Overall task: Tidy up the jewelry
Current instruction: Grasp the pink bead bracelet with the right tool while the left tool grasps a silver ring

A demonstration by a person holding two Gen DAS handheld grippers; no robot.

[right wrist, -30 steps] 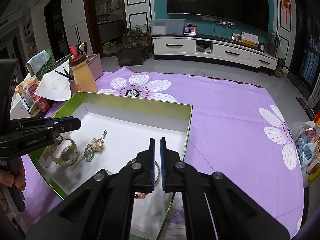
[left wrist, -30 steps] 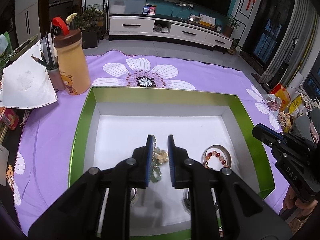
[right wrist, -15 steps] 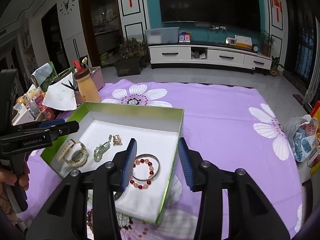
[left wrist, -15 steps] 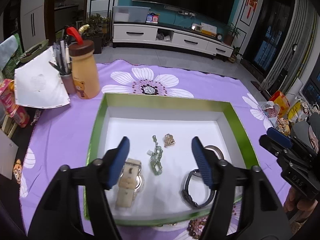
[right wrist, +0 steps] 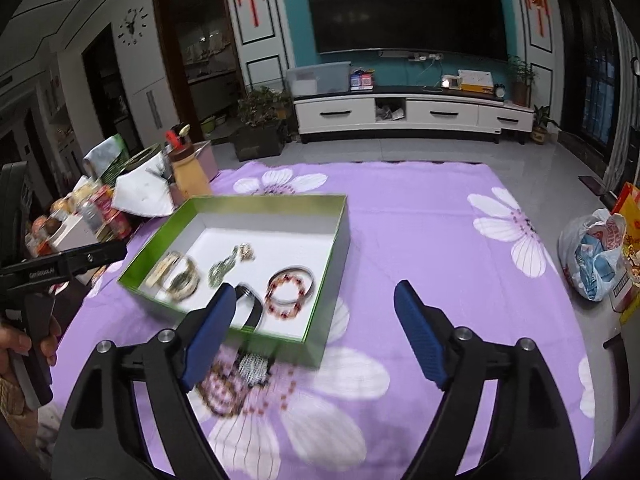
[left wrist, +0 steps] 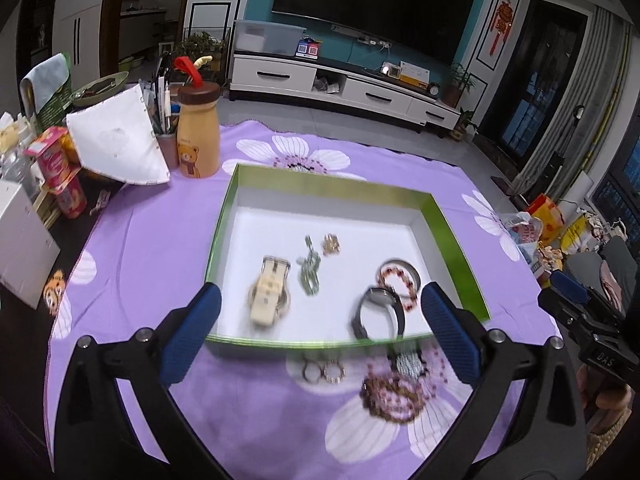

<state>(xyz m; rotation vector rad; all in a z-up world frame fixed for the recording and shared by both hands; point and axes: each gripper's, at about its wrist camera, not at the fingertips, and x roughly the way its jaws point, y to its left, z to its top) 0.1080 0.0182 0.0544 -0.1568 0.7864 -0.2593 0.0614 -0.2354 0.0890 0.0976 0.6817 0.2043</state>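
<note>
A green-rimmed box [left wrist: 328, 184] with a white floor holds a cream watch [left wrist: 269, 296], a green chain [left wrist: 309, 270], a small gold piece [left wrist: 331, 244], a red bead bracelet [left wrist: 398, 280] on a bangle, and a dark watch [left wrist: 378, 312]. Loose bead strings [left wrist: 394, 392] and rings [left wrist: 324, 370] lie on the purple cloth in front of the box. My left gripper [left wrist: 320, 294] hovers over the box's near edge, jaws opening, nothing between them. My right gripper [right wrist: 316, 290] hangs near the box's [right wrist: 264, 199] near right corner, jaws opening and empty, above the loose beads [right wrist: 232, 384].
A bear-print bottle [left wrist: 198, 132], a pen cup, white paper [left wrist: 120, 144] and snack boxes crowd the table's left side. Plastic bags [right wrist: 596, 256] sit off the right edge. A hand [right wrist: 16, 352] holds the left gripper's handle. Purple flowered cloth stretches to the right of the box.
Both grippers have pulled back and up from the box, going from shut to wide open. The green chain now lies free on the box floor. Loose jewelry in front of the box came into view.
</note>
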